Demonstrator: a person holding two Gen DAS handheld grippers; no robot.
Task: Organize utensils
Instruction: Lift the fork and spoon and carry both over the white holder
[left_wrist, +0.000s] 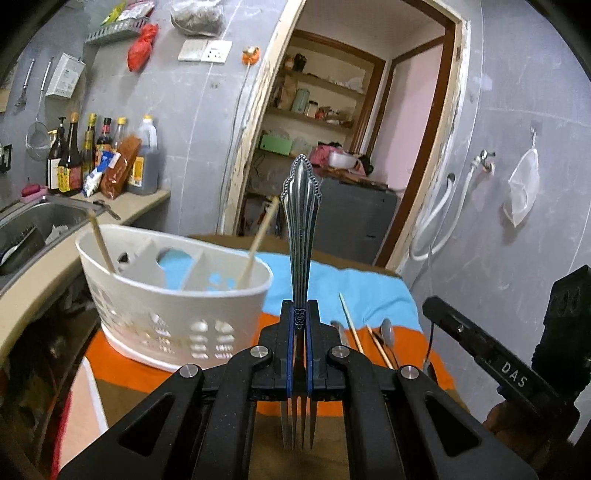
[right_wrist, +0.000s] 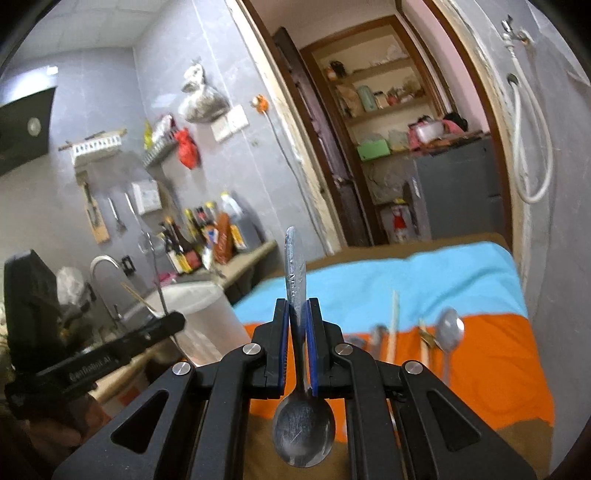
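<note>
My left gripper (left_wrist: 300, 314) is shut on a steel fork (left_wrist: 301, 221); its ornate handle stands up ahead and its tines hang toward the camera. Left of it stands a white perforated utensil caddy (left_wrist: 155, 317) with two wooden chopsticks (left_wrist: 258, 240) leaning in its compartments. My right gripper (right_wrist: 297, 310) is shut on a steel spoon (right_wrist: 303, 432), bowl near the camera, handle pointing up. On the striped cloth lie more chopsticks (left_wrist: 351, 325), a spoon (left_wrist: 387, 330) and another utensil; the right wrist view shows them blurred, with the loose spoon (right_wrist: 448, 332) clearest.
A table with a blue, orange and brown cloth (left_wrist: 362, 288) stands before an open doorway (left_wrist: 351, 110). At left a counter holds a steel sink (left_wrist: 33, 225) and sauce bottles (left_wrist: 74, 158). The right gripper's body (left_wrist: 517, 369) shows at the lower right of the left wrist view.
</note>
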